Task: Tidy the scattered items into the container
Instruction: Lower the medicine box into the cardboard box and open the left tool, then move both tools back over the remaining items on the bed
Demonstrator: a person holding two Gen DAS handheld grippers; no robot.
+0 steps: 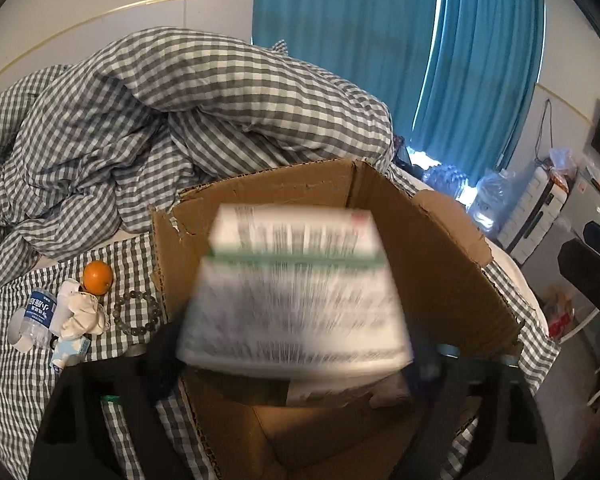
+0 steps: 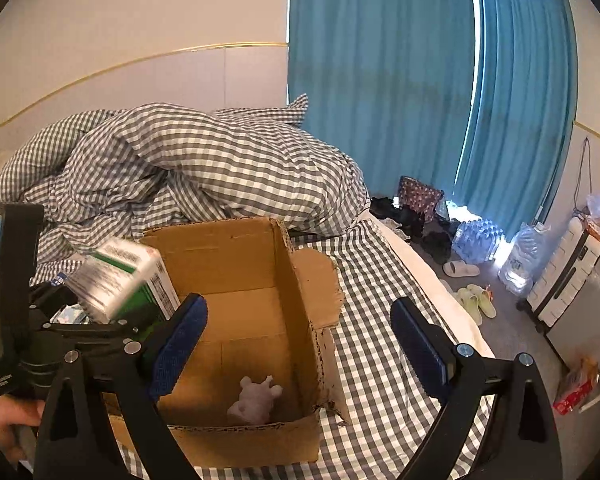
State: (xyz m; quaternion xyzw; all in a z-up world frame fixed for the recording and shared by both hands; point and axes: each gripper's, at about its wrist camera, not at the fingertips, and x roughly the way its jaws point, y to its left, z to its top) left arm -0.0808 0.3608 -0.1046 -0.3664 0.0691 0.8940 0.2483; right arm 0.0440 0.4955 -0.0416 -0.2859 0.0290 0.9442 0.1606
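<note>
A white carton with a green band (image 1: 296,292) is smeared with motion blur between the fingers of my left gripper (image 1: 300,352), over the open cardboard box (image 1: 284,188). Everything else is sharp, so the carton is loose and the jaws stand wide. In the right wrist view the carton (image 2: 120,284) tilts at the box's (image 2: 228,248) left rim. A small white figure (image 2: 256,400) lies inside. My right gripper (image 2: 298,312) is open and empty above the box's near right corner. An orange (image 1: 97,277), a water bottle (image 1: 36,316), crumpled tissue (image 1: 82,316) and a bead bracelet (image 1: 138,314) lie left of the box.
A heaped checked duvet (image 1: 140,120) fills the bed behind the box. A person's hand (image 2: 4,416) grips the left tool. The bed's edge runs along the right, with slippers (image 2: 476,300), packed water bottles (image 2: 476,240) and a suitcase (image 2: 564,280) on the floor beyond.
</note>
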